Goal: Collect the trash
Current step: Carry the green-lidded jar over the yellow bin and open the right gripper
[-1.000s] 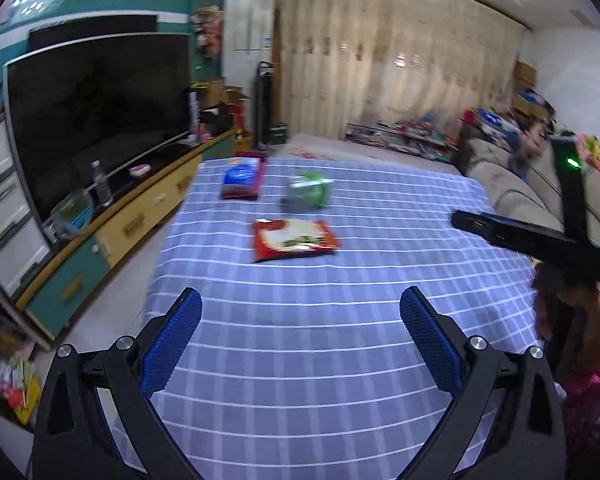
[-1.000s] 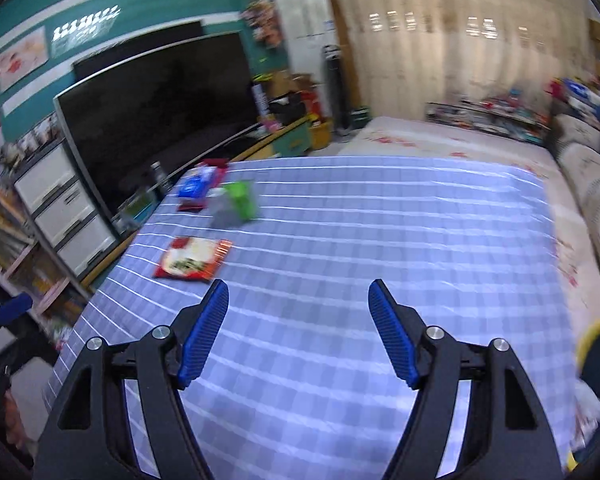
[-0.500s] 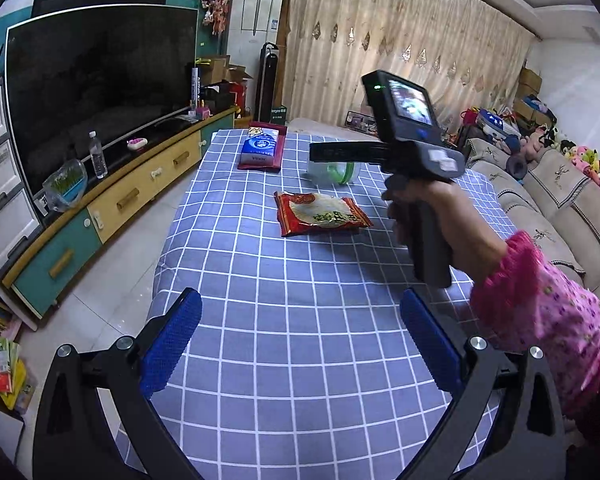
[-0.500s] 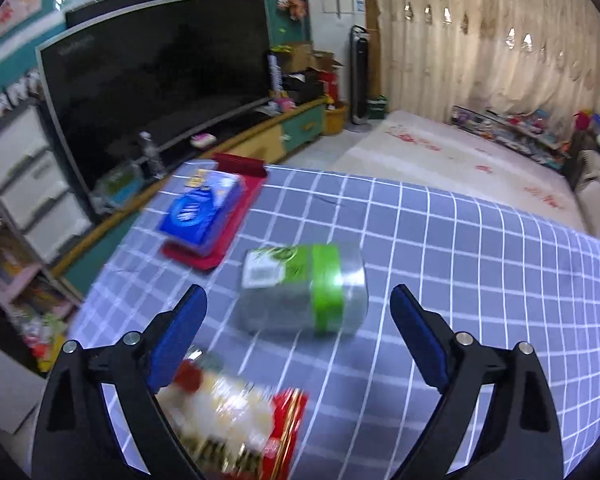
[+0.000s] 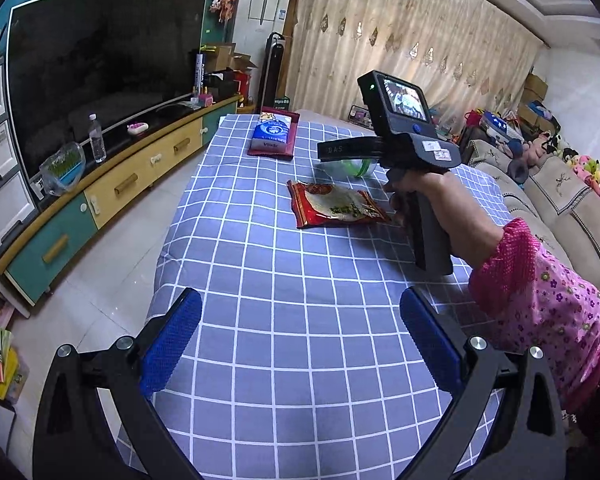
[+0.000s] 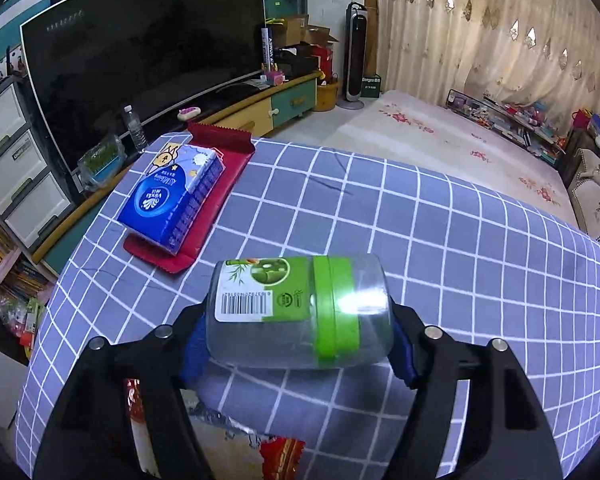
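Table (image 5: pixel 300 360): covered with a blue checked cloth; carries all the items below.
Tissue pack (image 6: pixel 172 200): blue, near the far left corner, lying on a flat red packet (image 6: pixel 220 160).
Snack bag (image 5: pixel 338 204): red, flat, mid-table, nearer than the jar.
Jar (image 6: pixel 300 312): clear plastic, green band and label, on its side toward the far end, just past the snack bag.
Right gripper (image 6: pixel 300 350): jaws closing, blue pads against both ends of the jar; held by a hand (image 5: pixel 428 196) in a pink floral sleeve.
Left gripper (image 5: pixel 300 344): jaws spread wide over the near edge, nothing between them.
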{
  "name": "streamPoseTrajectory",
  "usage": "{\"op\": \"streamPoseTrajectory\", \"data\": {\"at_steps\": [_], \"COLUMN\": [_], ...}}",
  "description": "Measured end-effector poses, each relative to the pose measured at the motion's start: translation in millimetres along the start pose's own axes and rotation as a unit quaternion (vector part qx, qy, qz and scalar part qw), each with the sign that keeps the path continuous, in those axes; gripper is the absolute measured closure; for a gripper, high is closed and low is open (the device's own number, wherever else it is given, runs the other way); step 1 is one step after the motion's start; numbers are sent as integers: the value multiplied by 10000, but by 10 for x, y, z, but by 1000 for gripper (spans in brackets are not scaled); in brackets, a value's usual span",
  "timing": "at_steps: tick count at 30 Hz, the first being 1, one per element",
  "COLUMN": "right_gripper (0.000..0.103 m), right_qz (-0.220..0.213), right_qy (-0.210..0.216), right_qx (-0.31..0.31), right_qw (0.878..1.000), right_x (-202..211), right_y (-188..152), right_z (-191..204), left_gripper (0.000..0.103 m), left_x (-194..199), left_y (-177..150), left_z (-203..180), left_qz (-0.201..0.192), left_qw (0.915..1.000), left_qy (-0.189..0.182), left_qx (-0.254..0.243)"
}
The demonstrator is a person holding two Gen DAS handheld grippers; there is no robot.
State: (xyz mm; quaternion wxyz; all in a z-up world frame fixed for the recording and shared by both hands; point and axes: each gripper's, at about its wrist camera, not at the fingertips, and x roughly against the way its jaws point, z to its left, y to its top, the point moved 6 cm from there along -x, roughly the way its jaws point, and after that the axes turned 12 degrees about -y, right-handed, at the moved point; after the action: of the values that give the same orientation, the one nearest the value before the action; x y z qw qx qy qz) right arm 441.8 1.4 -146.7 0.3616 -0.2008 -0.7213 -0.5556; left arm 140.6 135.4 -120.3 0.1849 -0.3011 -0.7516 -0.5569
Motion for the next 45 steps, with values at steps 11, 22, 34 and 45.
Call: {"op": "streamPoseTrajectory", "data": {"at_steps": [11, 22, 34, 45], "right_gripper": [36, 36, 35, 28], "right_qz": [-268, -15, 1025, 1030], "right_qy": [-137, -1654, -2524, -2472], "right_qx": [-185, -1520, -2859, -3040], "right_qw": [9994, 9744, 9187, 9143], "right_x": [876, 1658, 1429, 1281], "right_y": [-613, -2055, -3369, -3486], "right_z": [-921, -3131, -4818, -4894], "left_gripper": [5, 5, 5, 5], "left_x": [-283, -936, -1298, -1512], "left_y": [19, 313, 410, 540], "left_z": [-270, -591, -616, -603], "left_qz": [256, 546, 737, 928], "left_qw": [9989, 9969, 9970, 9940], "left_qy": [-301, -410, -163, -21], "left_qx": [-263, -379, -175, -579]}}
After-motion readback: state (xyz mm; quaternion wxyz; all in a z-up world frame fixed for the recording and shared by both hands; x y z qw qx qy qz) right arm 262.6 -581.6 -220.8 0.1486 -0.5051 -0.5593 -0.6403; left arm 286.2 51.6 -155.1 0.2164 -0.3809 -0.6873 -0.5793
